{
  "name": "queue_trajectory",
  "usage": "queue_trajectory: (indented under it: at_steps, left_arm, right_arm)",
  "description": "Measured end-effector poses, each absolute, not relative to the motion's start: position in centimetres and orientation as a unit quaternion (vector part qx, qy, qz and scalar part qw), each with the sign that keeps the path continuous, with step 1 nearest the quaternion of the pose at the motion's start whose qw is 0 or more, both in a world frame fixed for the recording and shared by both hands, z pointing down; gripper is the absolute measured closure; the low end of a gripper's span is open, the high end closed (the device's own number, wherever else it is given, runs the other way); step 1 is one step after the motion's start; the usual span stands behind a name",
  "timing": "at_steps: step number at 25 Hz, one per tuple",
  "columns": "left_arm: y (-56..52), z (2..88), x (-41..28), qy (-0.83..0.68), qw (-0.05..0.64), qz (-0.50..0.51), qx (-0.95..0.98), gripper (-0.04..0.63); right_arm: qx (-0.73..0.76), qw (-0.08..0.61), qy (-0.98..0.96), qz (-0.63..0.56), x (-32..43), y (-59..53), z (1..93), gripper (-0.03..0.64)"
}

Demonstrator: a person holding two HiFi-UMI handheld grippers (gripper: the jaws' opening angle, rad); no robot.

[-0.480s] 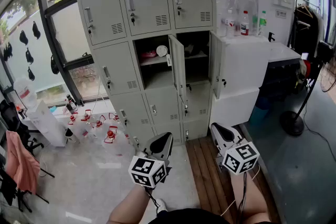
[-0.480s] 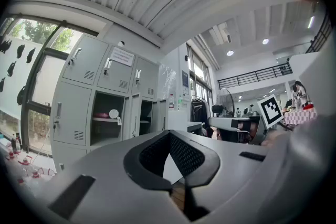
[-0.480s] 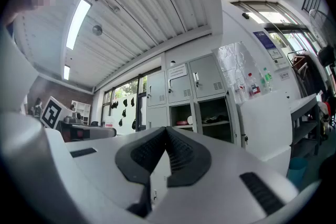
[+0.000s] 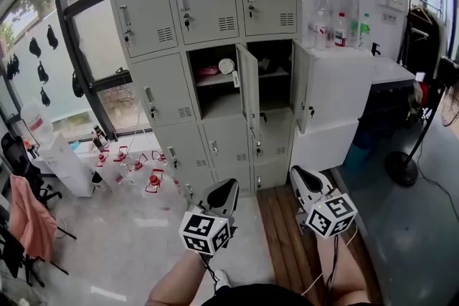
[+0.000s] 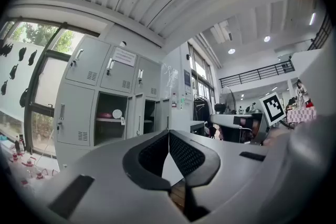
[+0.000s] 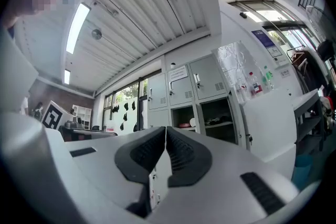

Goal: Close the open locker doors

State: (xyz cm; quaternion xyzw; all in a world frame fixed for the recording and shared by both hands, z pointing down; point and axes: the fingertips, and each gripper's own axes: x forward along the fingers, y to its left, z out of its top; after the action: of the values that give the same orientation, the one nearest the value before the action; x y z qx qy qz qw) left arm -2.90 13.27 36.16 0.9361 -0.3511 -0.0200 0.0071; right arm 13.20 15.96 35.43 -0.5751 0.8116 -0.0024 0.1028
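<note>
A grey bank of lockers [image 4: 208,68] stands ahead against the wall. Two middle-row doors hang open: the centre door [image 4: 248,93] edge-on to me, and the right door [image 4: 301,95] swung out to the right. The centre compartment holds a pink thing and a white round thing [image 4: 226,66]. My left gripper [image 4: 224,190] and right gripper [image 4: 301,177] are held low in front of me, well short of the lockers, both shut with nothing between the jaws. Both open compartments [image 5: 111,118] [image 6: 205,117] show in the gripper views.
A white cabinet [image 4: 344,104] with bottles on top [image 4: 340,30] stands right of the lockers. Red-capped bottles [image 4: 136,167] litter the floor at left by the window. A wooden floor strip [image 4: 287,240] lies under the right gripper. A fan stand [image 4: 401,167] stands at right.
The view has shifted slightly closer and downward; lockers sit a little lower in frame. Both grippers stay shut in nearly the same place.
</note>
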Motion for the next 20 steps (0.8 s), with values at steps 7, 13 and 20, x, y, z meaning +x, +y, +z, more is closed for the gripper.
queue_trajectory:
  at_steps: [7, 13, 20]
  left_arm:
    - [10.9, 36.2, -3.8, -0.345, 0.011, -0.019, 0.938, 0.239]
    - [7.5, 36.7, -5.1, -0.334, 0.017, -0.019, 0.942, 0.239]
    - [2.3, 37.4, -7.2, -0.321, 0.030, -0.023, 0.946, 0.239]
  right_arm:
    - [-0.578, 0.112, 0.808, 0.004, 11.9, 13.9, 34.9, 0.259]
    - [-0.589, 0.121, 0.799, -0.013, 11.2, 10.9, 34.9, 0.259]
    - [-0.605, 0.113, 0.788, -0.018, 9.3, 6.1, 35.2, 0.256]
